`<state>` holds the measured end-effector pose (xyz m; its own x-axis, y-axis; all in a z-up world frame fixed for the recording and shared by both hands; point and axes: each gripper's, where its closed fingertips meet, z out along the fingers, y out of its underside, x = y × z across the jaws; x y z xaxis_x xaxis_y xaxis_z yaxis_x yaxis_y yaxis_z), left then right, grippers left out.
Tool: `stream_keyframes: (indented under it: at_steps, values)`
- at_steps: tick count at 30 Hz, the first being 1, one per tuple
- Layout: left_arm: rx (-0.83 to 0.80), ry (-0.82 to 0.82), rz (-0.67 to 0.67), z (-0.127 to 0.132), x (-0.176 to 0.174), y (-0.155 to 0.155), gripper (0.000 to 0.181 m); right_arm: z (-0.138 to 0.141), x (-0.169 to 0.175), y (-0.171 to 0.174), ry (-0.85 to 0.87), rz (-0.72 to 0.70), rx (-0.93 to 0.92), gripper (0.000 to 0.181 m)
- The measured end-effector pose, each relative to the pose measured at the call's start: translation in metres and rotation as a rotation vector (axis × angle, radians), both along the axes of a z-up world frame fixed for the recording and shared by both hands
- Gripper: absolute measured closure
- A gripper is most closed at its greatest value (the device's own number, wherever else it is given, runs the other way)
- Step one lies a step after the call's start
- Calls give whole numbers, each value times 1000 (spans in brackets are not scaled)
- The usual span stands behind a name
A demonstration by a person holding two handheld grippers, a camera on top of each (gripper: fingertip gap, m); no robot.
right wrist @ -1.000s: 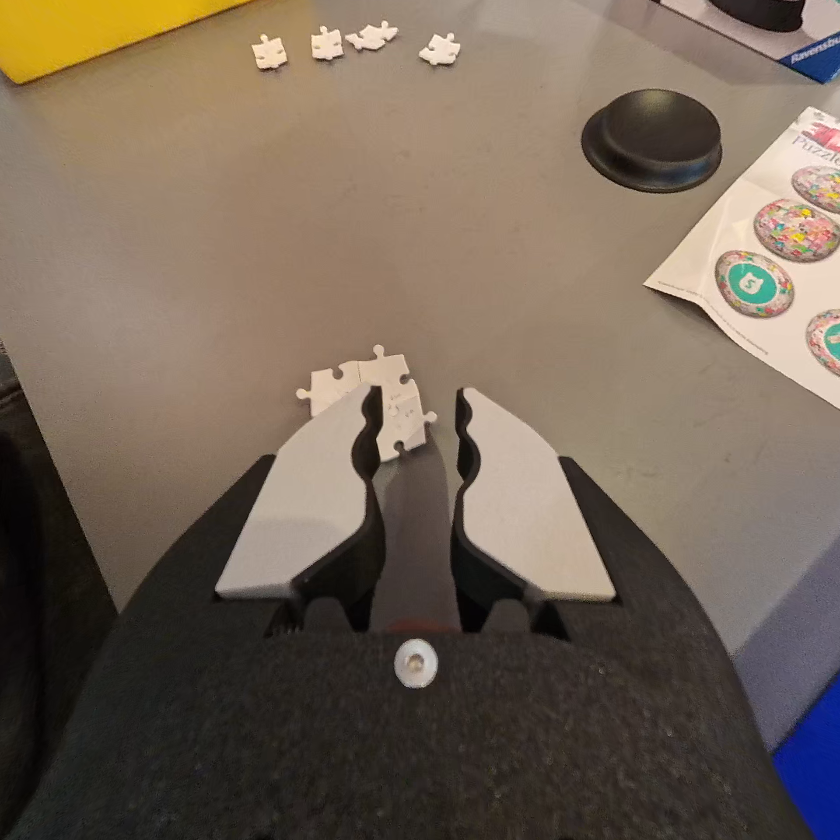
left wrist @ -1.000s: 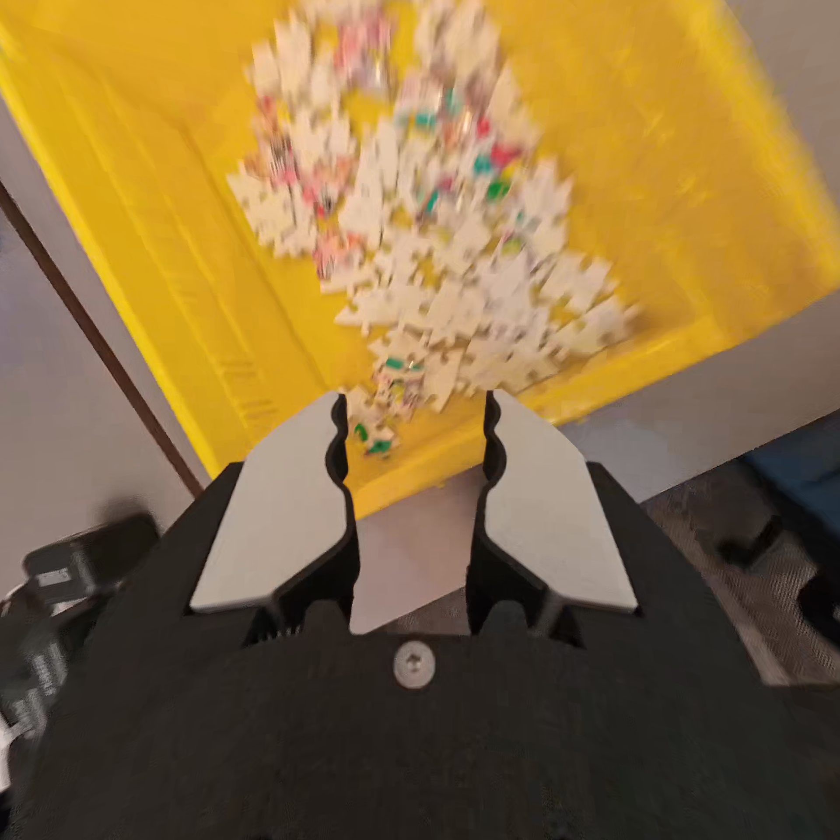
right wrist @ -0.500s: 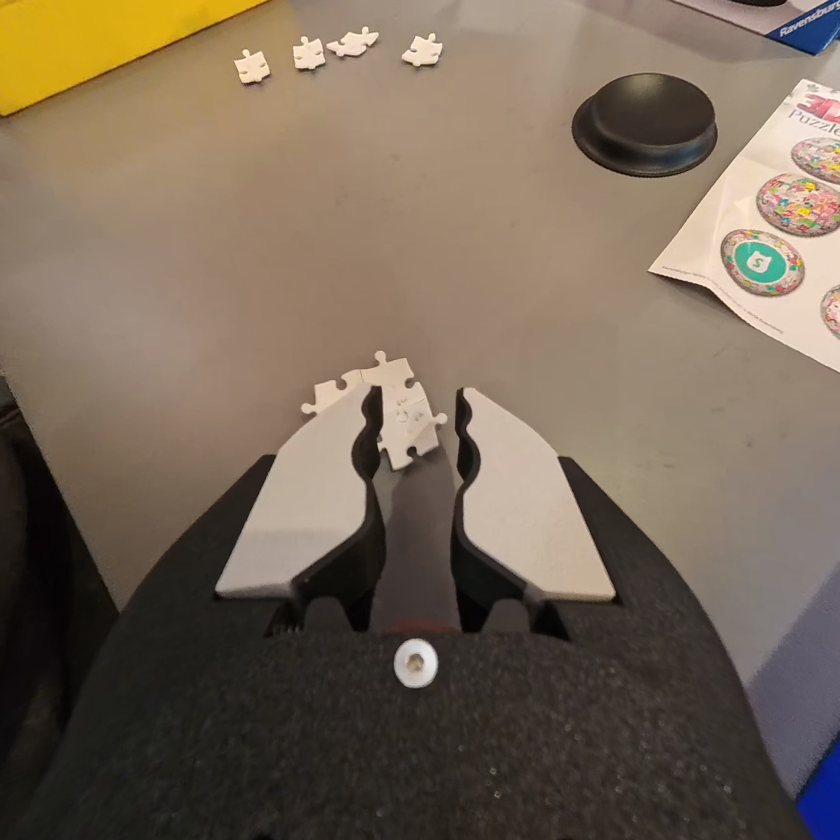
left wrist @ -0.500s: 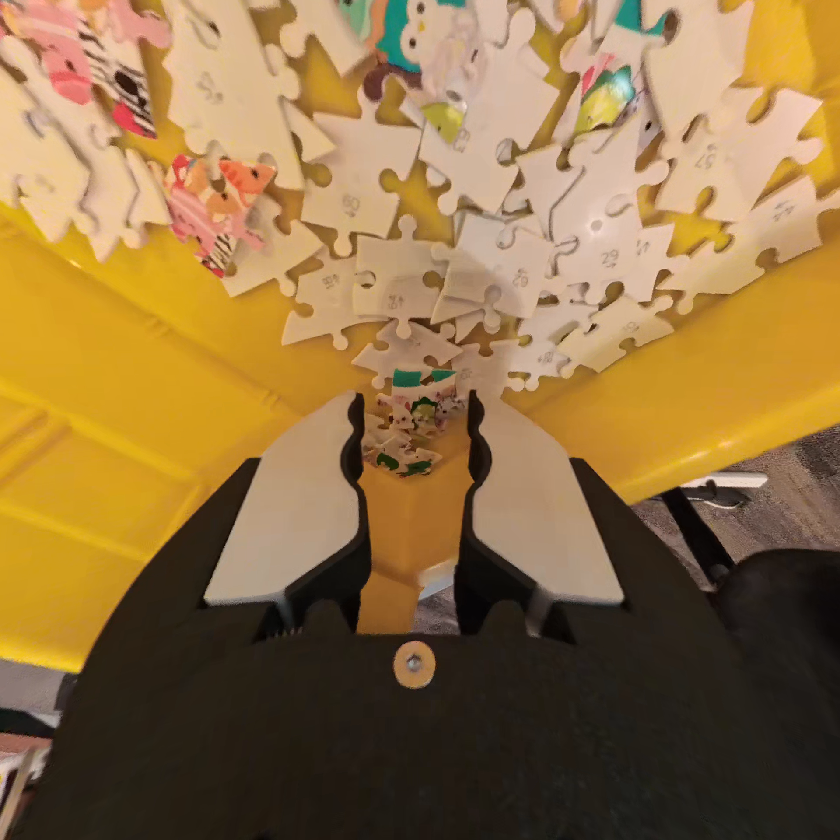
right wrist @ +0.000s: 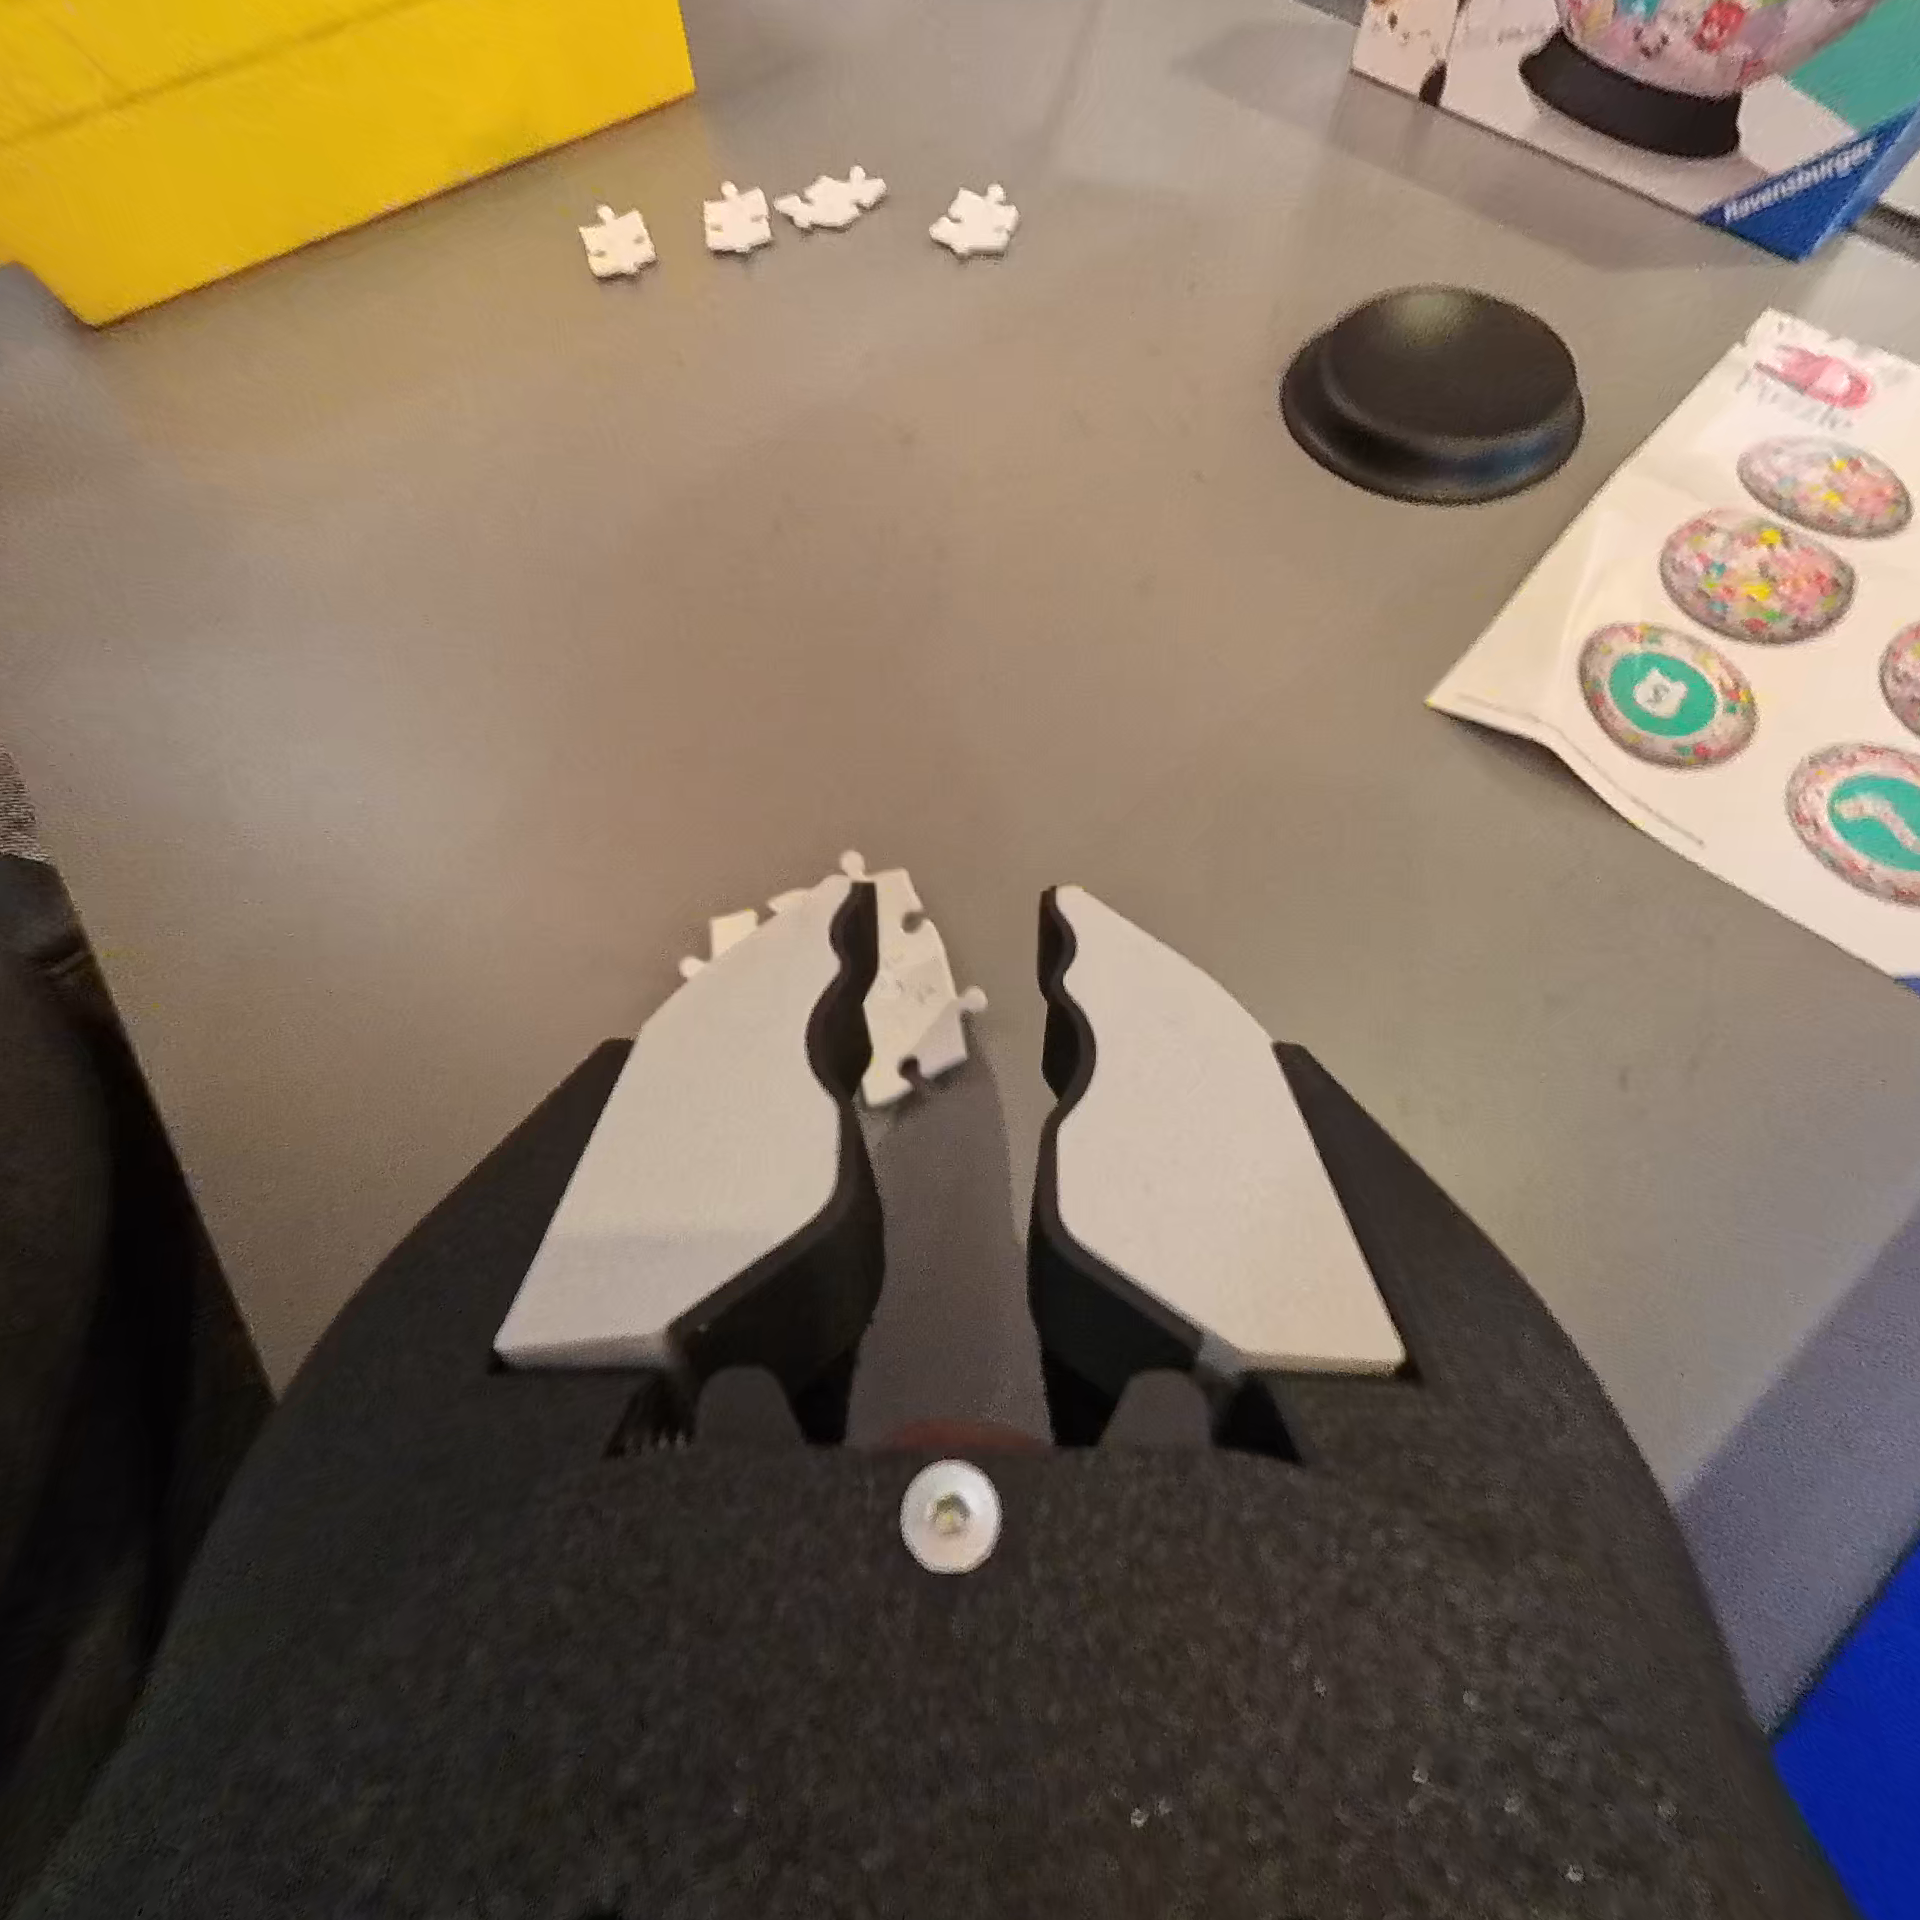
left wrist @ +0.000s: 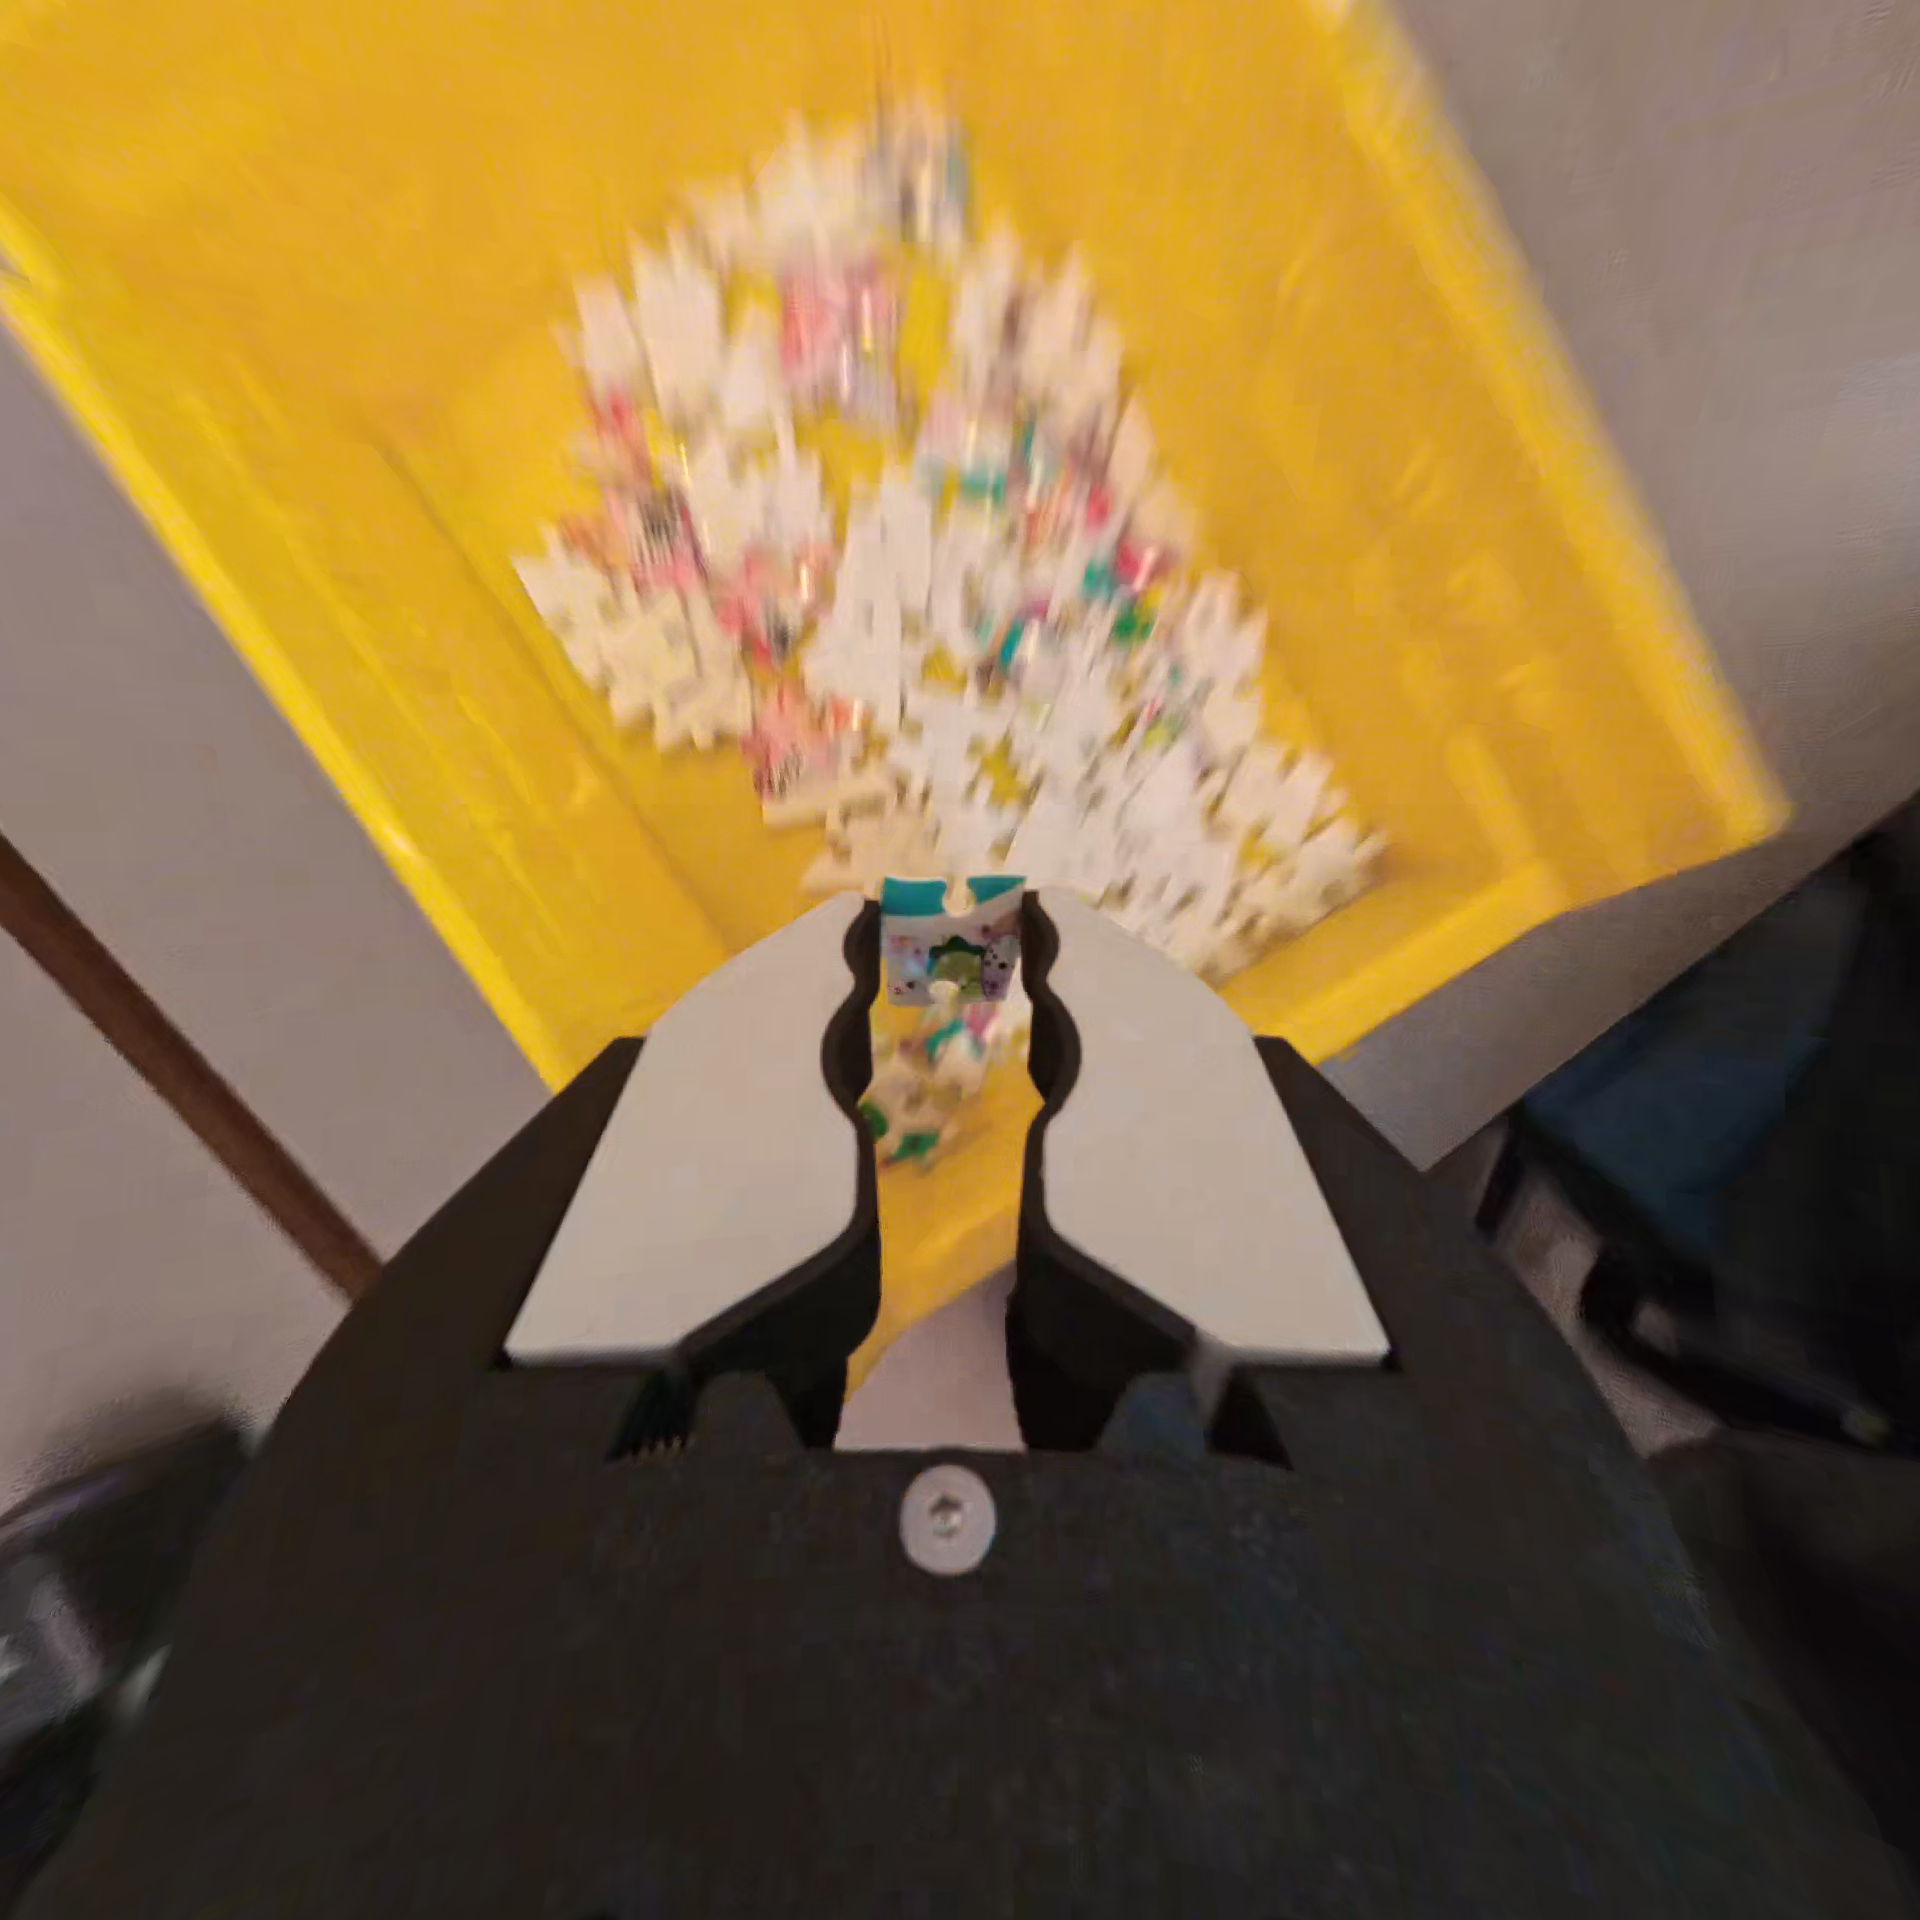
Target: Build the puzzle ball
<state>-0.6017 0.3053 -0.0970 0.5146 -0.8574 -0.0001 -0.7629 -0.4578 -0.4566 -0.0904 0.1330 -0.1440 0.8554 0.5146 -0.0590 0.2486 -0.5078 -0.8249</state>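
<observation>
My left gripper [left wrist: 951,940] is shut on a coloured puzzle piece [left wrist: 948,951] with a teal top edge and holds it above the yellow bin [left wrist: 312,436]. The bin holds a blurred heap of white and coloured puzzle pieces [left wrist: 935,623]. My right gripper [right wrist: 956,935] is open just above the grey table [right wrist: 727,623]. A small cluster of joined white pieces [right wrist: 914,997] lies face down at its left finger, partly hidden by it. Several loose white pieces [right wrist: 790,213] lie in a row farther back, near the bin [right wrist: 312,135].
A black round stand [right wrist: 1434,410] sits at the back right. A printed instruction sheet [right wrist: 1714,665] lies at the right edge. The puzzle box [right wrist: 1662,104] stands at the far right corner. The table's near edge runs just behind my right gripper. The tips of one gripper are about 55 cm away from the tips of the other.
My left gripper dipped into the bin, closed on a coloured piece and lifted back out with it. My right gripper moved back slightly over the joined white pieces and stayed open.
</observation>
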Motion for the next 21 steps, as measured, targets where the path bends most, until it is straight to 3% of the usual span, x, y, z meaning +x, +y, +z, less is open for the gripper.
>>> stream_keyframes:
  at_steps: [5,10,12,16,21]
  values:
    - [116,-674,-48,99,54,-22,156,25,-40,10,68,106,62,152]
    - [116,-1107,-233,146,137,-72,156,64,-121,18,352,319,-14,153]
    - [141,-1262,-312,164,168,-96,156,92,-155,20,495,399,-11,163]
    - [198,-1457,-443,184,218,-134,156,159,-209,6,907,598,-74,162]
    - [115,-1492,-570,176,268,-170,156,199,-222,-3,1273,709,-189,167]
